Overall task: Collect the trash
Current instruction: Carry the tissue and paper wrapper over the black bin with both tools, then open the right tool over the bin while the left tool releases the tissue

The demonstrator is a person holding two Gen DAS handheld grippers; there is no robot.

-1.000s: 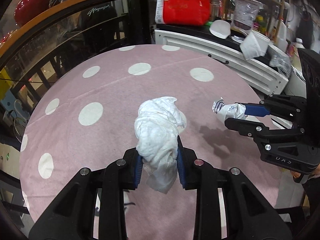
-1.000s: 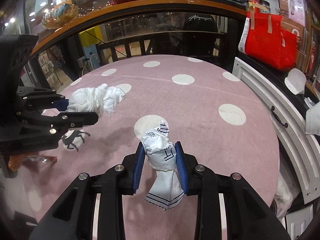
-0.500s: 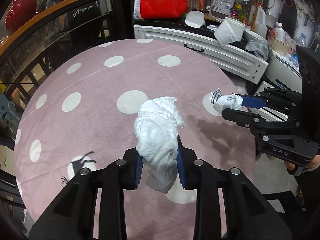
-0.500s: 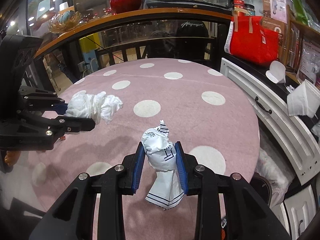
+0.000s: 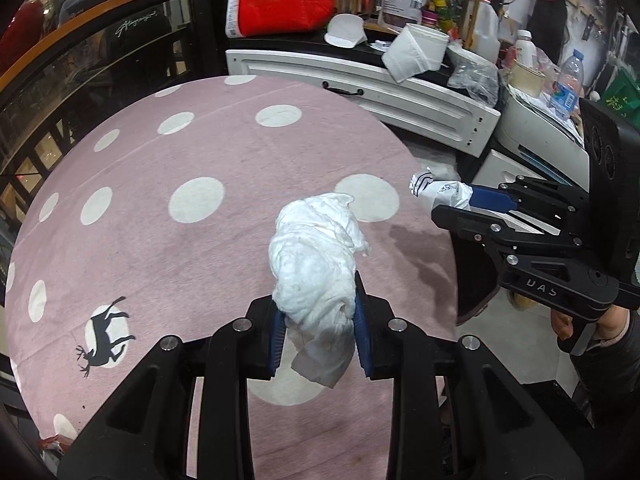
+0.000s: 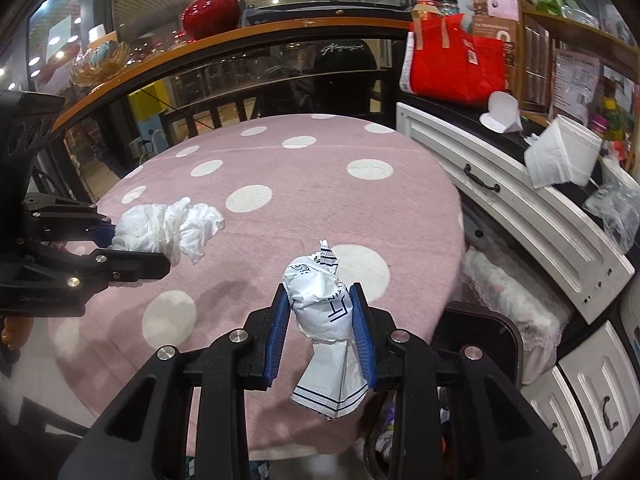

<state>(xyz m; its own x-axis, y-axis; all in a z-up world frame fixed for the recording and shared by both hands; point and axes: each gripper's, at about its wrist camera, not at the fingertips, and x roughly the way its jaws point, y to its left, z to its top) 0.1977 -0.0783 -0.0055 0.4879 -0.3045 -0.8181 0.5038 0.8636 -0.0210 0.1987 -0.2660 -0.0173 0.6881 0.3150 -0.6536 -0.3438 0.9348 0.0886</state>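
Note:
My left gripper [image 5: 318,312] is shut on a crumpled white tissue wad [image 5: 316,264] and holds it above the pink polka-dot table [image 5: 180,240]. It also shows at the left of the right wrist view [image 6: 168,228]. My right gripper [image 6: 320,312] is shut on a crumpled white wrapper with dark print [image 6: 324,304], held over the table's right edge. That wrapper also shows in the left wrist view [image 5: 438,192], sticking out of the right gripper's fingers [image 5: 488,200].
A dark bin [image 6: 480,340] with trash inside sits below the table's right edge. A white cabinet [image 6: 520,208] stands to the right with a red bag [image 6: 456,64], paper bags and bottles on top. A railing [image 6: 240,92] runs behind the table.
Both grippers have drawn back and toward the table's right edge, each still holding its trash. The bin has come into the right wrist view.

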